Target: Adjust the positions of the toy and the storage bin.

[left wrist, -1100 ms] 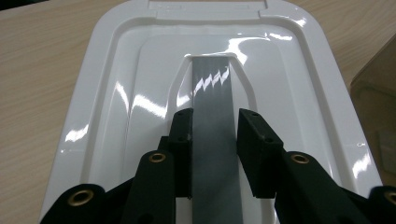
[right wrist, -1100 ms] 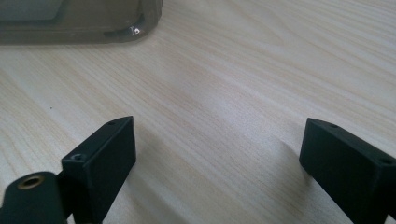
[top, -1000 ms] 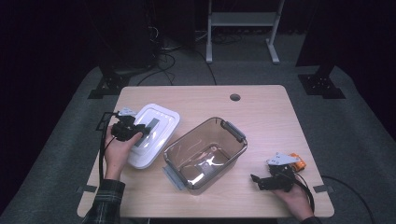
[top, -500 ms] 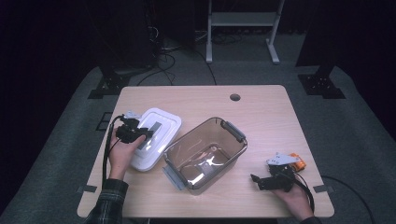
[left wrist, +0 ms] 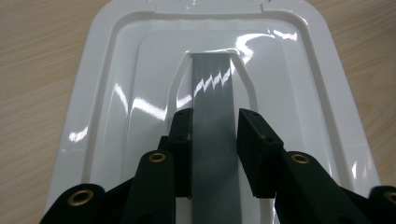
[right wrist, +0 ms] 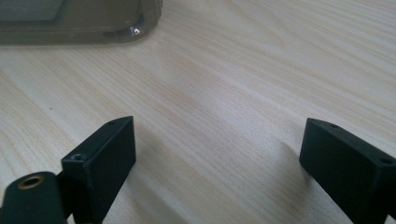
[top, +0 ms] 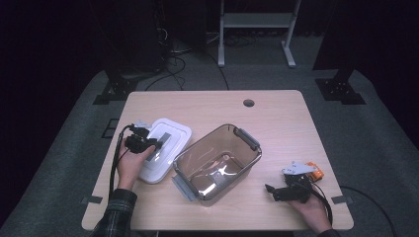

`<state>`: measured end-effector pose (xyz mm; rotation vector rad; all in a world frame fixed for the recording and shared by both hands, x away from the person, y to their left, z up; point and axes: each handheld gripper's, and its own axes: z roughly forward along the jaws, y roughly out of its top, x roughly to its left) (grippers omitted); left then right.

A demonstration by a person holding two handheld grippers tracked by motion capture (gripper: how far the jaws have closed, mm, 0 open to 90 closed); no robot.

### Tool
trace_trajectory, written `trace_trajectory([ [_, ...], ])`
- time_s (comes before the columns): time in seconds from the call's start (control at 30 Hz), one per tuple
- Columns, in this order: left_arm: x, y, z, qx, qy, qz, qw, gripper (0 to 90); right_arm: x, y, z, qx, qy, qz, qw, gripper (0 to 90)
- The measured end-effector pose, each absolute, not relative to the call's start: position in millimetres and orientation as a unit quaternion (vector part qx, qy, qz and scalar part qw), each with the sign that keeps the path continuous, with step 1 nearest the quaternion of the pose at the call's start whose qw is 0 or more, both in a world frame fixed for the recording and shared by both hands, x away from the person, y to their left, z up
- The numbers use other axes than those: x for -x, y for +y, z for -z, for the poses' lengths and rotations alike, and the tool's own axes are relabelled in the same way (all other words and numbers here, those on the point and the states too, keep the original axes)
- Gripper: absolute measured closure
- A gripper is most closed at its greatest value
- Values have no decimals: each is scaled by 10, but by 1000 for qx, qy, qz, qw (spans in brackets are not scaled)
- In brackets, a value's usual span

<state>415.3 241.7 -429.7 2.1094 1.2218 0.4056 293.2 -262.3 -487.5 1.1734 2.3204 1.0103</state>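
A white lid (top: 173, 132) lies flat at the table's left, with a grey handle strip (left wrist: 212, 84) down its middle. My left gripper (top: 152, 145) is over the lid; in the left gripper view its jaws (left wrist: 212, 123) press both sides of the grey handle, shut on it. A clear brownish bin (top: 207, 142) stands open in the middle, tilted diagonally, with nothing I can make out inside. Lying low on the wood at the front right, my right gripper (top: 271, 189) points toward the bin. Its jaws (right wrist: 217, 149) stand wide open over bare wood, the bin's corner (right wrist: 93, 18) a short way ahead.
The light wooden table (top: 276, 118) has a round cable hole (top: 248, 103) near its far edge. Bare wood lies behind and to the right of the bin. Dark floor, cables and stand legs surround the table.
My left gripper has slid a little toward the near side along the lid and settled on its grey handle. The right gripper and the bin have stayed put.
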Motion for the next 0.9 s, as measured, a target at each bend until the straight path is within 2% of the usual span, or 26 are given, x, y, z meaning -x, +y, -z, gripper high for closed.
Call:
trace_trajectory([
  [0.9,-4214,2468,4506,-814,473,-157,298,671,-2932,-2623,4875,-414,819,-356,175,95],
])
